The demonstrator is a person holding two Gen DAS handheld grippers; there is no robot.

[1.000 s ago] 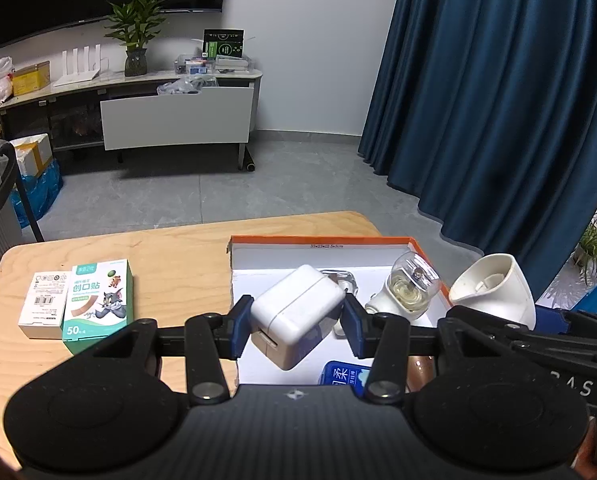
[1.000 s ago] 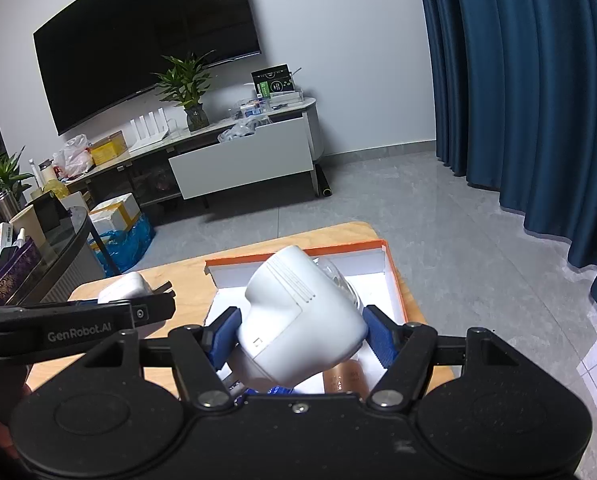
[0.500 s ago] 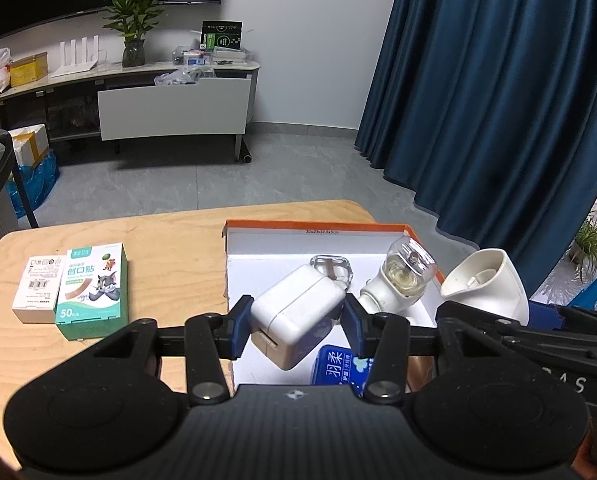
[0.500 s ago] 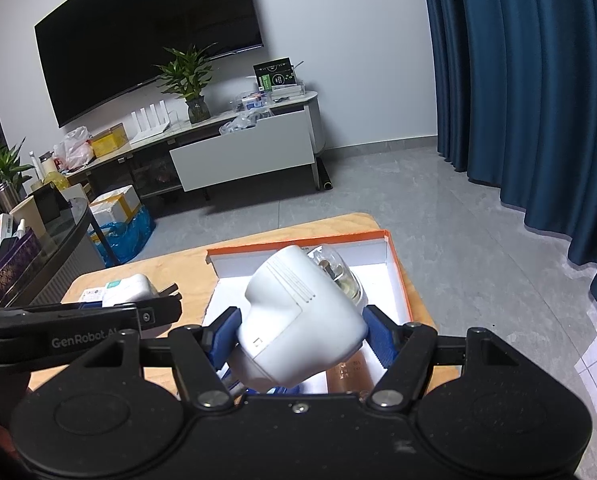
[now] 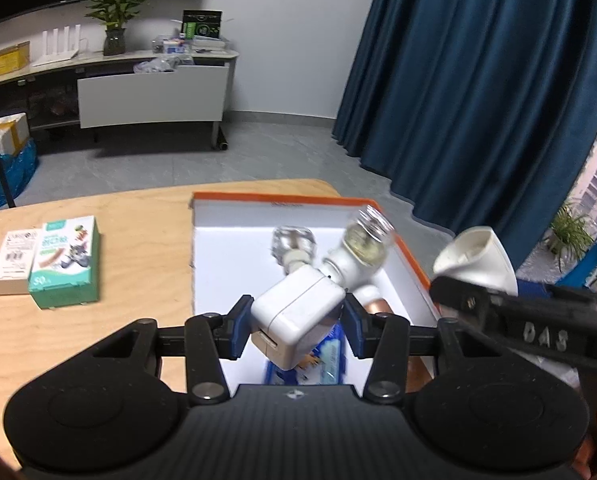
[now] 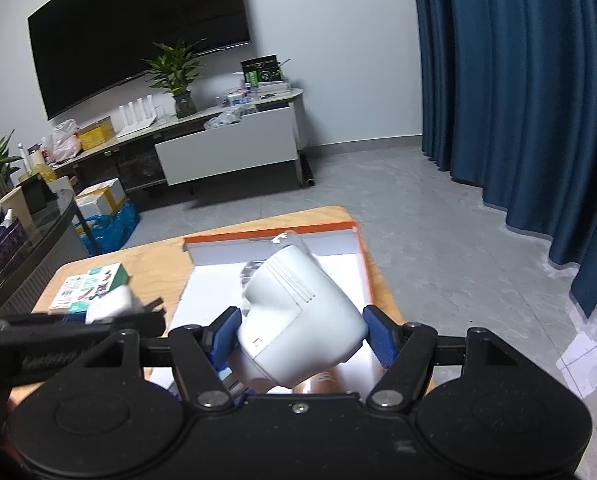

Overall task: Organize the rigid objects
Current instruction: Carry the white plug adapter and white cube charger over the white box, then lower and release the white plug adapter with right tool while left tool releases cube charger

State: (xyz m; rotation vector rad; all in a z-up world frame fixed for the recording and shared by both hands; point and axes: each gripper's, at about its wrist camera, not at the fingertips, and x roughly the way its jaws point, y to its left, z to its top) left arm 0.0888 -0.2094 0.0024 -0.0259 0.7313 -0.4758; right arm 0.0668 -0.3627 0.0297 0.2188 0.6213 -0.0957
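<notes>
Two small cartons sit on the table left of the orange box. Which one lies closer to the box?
The green carton with the cartoon print; the plain white carton lies on its far side, nearer the table edge.

white charger [image 5: 298,312], orange-rimmed box [image 5: 282,199]

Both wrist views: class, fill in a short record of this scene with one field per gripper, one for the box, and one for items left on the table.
left gripper: shut on white power adapter, above the box
right gripper: shut on white domed device, above the box
orange-edged box: open, white inside, holds a bulb-like item and a blue packet
wooden table: green bandage box beside white carton, left of the box
</notes>
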